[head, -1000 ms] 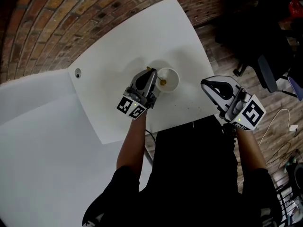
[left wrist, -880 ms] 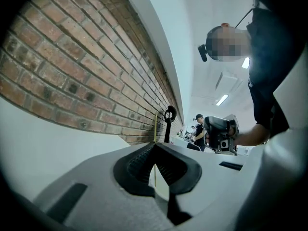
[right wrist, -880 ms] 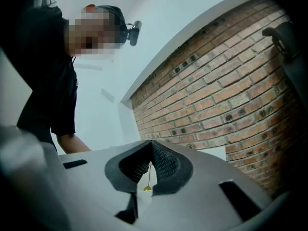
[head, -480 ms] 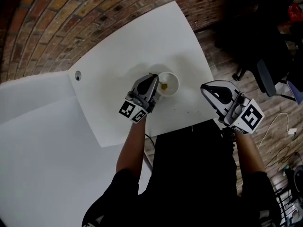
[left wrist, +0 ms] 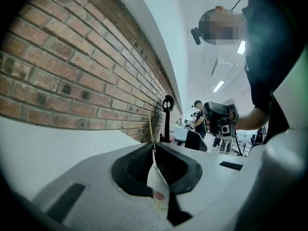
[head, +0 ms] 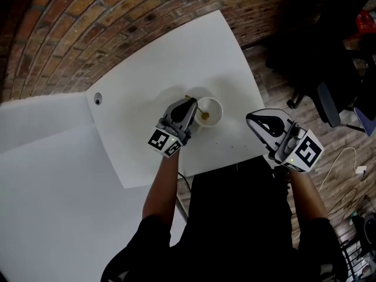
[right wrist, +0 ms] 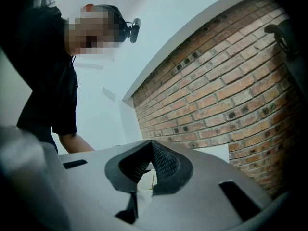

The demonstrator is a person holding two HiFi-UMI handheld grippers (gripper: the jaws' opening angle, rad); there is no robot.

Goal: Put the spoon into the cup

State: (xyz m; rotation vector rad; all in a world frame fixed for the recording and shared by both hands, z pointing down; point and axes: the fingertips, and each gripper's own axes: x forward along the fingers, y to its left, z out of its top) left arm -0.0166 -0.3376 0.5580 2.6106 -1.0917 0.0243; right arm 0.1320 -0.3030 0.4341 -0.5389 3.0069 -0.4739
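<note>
A small white cup (head: pixel 210 111) stands near the middle of the white table (head: pixel 153 69). A thin gold spoon (head: pixel 204 116) rests with its bowl end inside the cup, and its handle leans out over the left rim. My left gripper (head: pixel 191 103) is right beside the cup's left side, shut on that handle. In the left gripper view the gold handle (left wrist: pixel 150 129) sticks up from the closed jaws of the left gripper (left wrist: pixel 153 146). My right gripper (head: pixel 249 117) hovers by the table's front right edge, to the right of the cup, shut and empty (right wrist: pixel 151 146).
A brick wall (head: pixel 88 16) runs behind the table. A small round hole (head: pixel 97 98) sits at the table's left corner. A second white surface (head: pixel 47 181) adjoins on the left. An office chair (head: pixel 329 101) and cables (head: pixel 346 157) are on the wooden floor at right.
The whole view has shifted a little. The left gripper stays against the cup with the spoon, and the right gripper has drifted slightly left toward the table.
</note>
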